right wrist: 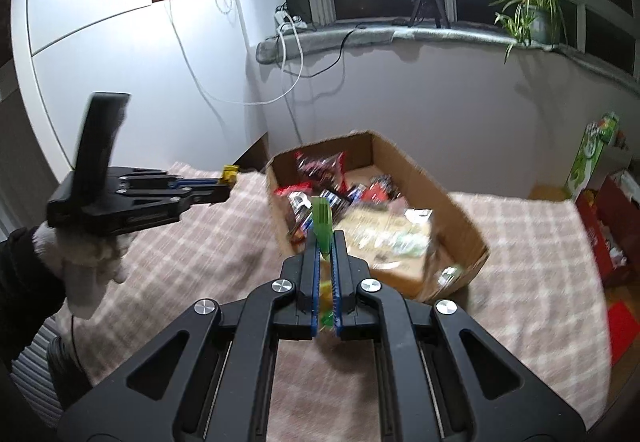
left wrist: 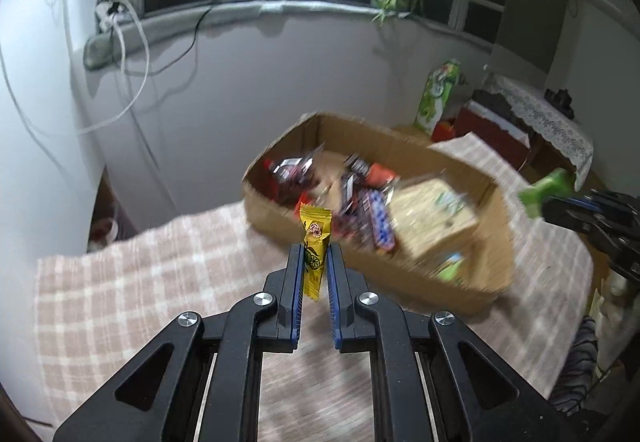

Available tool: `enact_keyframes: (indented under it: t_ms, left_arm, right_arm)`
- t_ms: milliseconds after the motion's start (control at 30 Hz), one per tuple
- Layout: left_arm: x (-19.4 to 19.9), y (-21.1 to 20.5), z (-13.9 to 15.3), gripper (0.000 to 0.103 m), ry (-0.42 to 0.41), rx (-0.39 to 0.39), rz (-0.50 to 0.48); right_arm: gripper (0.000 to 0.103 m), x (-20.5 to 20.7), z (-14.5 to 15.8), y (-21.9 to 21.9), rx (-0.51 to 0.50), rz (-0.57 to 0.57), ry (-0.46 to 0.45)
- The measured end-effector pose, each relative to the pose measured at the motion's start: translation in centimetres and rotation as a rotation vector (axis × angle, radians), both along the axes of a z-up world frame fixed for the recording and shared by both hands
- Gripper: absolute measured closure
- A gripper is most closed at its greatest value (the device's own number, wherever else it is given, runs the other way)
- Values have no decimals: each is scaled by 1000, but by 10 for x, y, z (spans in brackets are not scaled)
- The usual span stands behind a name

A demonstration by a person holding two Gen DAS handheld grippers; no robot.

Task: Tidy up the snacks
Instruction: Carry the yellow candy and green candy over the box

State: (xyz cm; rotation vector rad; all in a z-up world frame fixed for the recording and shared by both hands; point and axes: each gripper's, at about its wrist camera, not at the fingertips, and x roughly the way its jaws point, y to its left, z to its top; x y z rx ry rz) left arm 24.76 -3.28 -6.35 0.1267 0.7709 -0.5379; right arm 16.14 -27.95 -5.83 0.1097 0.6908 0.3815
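Now left gripper (left wrist: 314,254) pinches yellow candy (left wrist: 315,242), right gripper (right wrist: 327,246) pinches green packet (right wrist: 322,226), both short of box (left wrist: 492,262); early release risks packets landing on cloth (left wrist: 140,282).

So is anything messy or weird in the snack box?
The cardboard box holds snacks piled every which way, not lined up. Nothing looks spilled or torn. Both views are blurry, so small damage would not show.

Box (right wrist: 452,201) on table (right wrist: 540,242), snacks (right wrist: 320,177) inside; windowsill plant (right wrist: 532,17) behind, right.
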Motion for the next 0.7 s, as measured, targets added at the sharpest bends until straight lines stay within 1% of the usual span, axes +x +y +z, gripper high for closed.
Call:
enact_keyframes:
  t_ms: [200,467,700]
  left_arm:
    - [-2,-25,18,93,-49,-13,-36]
    - [6,-57,21,93,-69,-13,-63]
    - [14,-72,15,93,-53,-22,-67]
  right_arm:
    - [98,27,8,-14,-5,-4,-1]
    - [98,77,7,-16,3,34,36]
    - [98,120,-9,-7,3,77,98]
